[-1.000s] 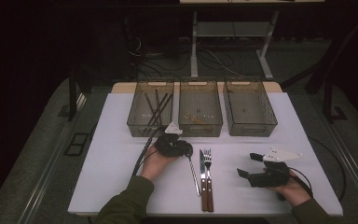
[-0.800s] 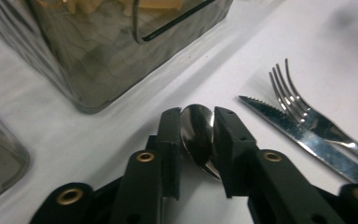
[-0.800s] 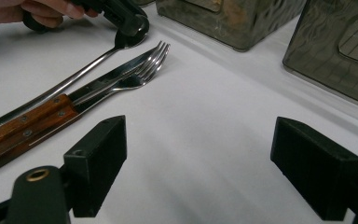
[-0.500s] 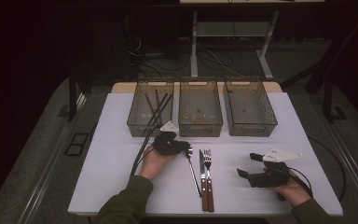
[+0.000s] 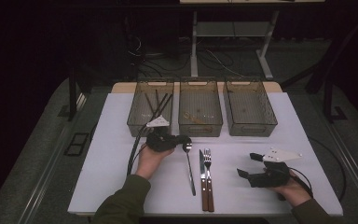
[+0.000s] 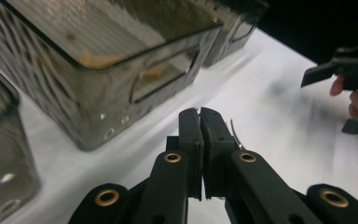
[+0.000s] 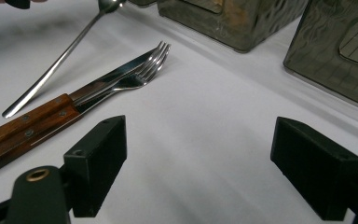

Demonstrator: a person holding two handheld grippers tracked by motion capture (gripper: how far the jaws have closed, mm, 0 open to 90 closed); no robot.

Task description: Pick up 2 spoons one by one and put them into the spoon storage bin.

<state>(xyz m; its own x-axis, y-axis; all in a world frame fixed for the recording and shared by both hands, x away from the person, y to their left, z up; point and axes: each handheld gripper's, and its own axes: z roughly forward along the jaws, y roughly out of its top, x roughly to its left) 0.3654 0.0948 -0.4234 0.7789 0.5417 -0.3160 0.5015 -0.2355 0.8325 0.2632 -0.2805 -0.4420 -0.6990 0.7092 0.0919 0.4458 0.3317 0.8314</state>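
A metal spoon (image 5: pixel 189 168) lies left of a wooden-handled knife (image 5: pixel 202 164) and fork (image 5: pixel 209 159) at the table's front centre. My left gripper (image 5: pixel 185 140) sits at the spoon's bowl end. Its jaws have just been closing, and in the left gripper view (image 6: pixel 199 112) they meet with a thin metal edge showing beside them. In the right gripper view the spoon (image 7: pixel 51 70) slants up toward that gripper, its handle tip on the cloth. My right gripper (image 5: pixel 247 164) rests open at the front right, nothing between its jaws (image 7: pixel 200 158), pointing toward the fork (image 7: pixel 144 70) and knife (image 7: pixel 112 77).
Three clear bins stand in a row at the back: the left bin (image 5: pixel 137 126) holds dark sticks, the middle bin (image 5: pixel 200 125) has small brownish bits, and the right bin (image 5: pixel 251 127) looks bare. White cloth (image 5: pixel 112 168) covers the table.
My left gripper has shifted right and slightly up, onto the spoon's bowl end. The spoon now lies straighter. The right hand has not moved.
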